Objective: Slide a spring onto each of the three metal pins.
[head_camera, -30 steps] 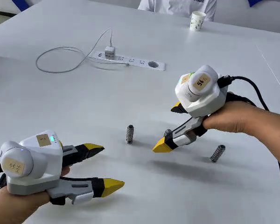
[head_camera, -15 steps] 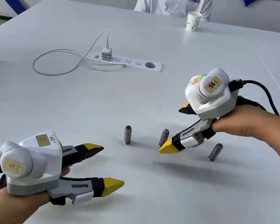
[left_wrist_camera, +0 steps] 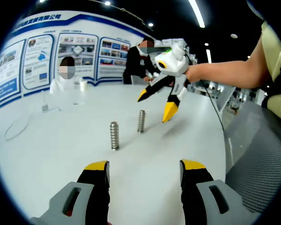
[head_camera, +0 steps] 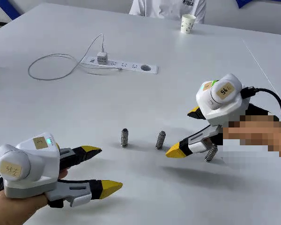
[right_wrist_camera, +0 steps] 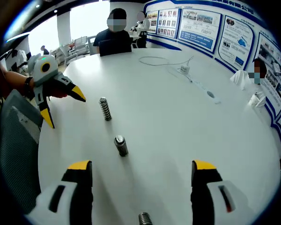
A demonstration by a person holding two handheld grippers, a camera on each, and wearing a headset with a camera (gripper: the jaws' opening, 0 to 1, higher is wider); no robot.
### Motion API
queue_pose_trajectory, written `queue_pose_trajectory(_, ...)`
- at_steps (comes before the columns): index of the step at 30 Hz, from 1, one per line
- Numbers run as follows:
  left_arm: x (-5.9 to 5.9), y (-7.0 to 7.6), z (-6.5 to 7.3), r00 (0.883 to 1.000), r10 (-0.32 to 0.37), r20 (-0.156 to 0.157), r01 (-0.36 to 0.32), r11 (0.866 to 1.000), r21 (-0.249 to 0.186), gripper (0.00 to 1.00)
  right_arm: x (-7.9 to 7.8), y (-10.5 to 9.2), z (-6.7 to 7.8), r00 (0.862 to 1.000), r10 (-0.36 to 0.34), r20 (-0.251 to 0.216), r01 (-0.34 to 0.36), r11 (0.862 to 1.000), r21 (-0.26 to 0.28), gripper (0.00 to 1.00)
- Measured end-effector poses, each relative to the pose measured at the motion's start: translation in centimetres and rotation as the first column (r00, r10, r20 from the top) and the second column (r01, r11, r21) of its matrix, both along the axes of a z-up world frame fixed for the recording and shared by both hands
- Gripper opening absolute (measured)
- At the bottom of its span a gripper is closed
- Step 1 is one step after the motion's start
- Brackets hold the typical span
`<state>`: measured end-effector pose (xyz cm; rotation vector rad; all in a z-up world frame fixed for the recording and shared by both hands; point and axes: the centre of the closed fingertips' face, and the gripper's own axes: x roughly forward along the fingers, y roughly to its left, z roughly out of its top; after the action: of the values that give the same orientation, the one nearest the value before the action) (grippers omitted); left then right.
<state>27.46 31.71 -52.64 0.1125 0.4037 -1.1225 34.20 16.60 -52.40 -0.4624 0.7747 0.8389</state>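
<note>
Landmark: the middle spring (head_camera: 160,139) stands upright on the white table (head_camera: 56,108). In the right gripper view a metal pin head (right_wrist_camera: 120,139) peeks out of its top coil.
To its left: the left spring (head_camera: 124,137) is upright too, near the middle spring and not touching it.
To its right: the right spring (head_camera: 210,152) sits a little nearer the person and is partly hidden behind a jaw. I cannot tell whether that jaw touches it.
Right hand: the right tongs (head_camera: 182,131) are released, jaws spread wide with nothing between them. The lower yellow tip hangs just beside the middle spring, on its right, with a gap showing.
Left hand: the left tongs (head_camera: 105,168) are released and empty as well. They sit well apart from the middle spring, nearer the person and off to its left, tips pointing at the row.
Container: the paper cup (head_camera: 188,23) stands far beyond the middle spring, and its inside cannot be seen from here.
Far side: the power strip (head_camera: 122,66) lies well beyond the middle spring, with a white charger (head_camera: 102,58) plugged in and a cable (head_camera: 51,65) looping away to the left.
Open room: there is bare table from the middle spring up to the power strip, and more bare table on the near side between the two tongs.
Edge: in the left gripper view the table's rounded rim curves past on the middle spring's right, with a grey mesh panel (left_wrist_camera: 257,154) alongside.
</note>
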Motion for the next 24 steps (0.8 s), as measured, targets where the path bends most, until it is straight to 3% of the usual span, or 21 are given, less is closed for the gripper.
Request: queue_pose_trajectory(24, 0.0, -0.3, -0.2, 1.0, -0.016, -0.004, 0.016, 1.0, 0.007, 0.62, -2.1, -4.2, -1.0, 0.994, -0.112, -0.002, 0.112, 0.993, 0.028, 0.9)
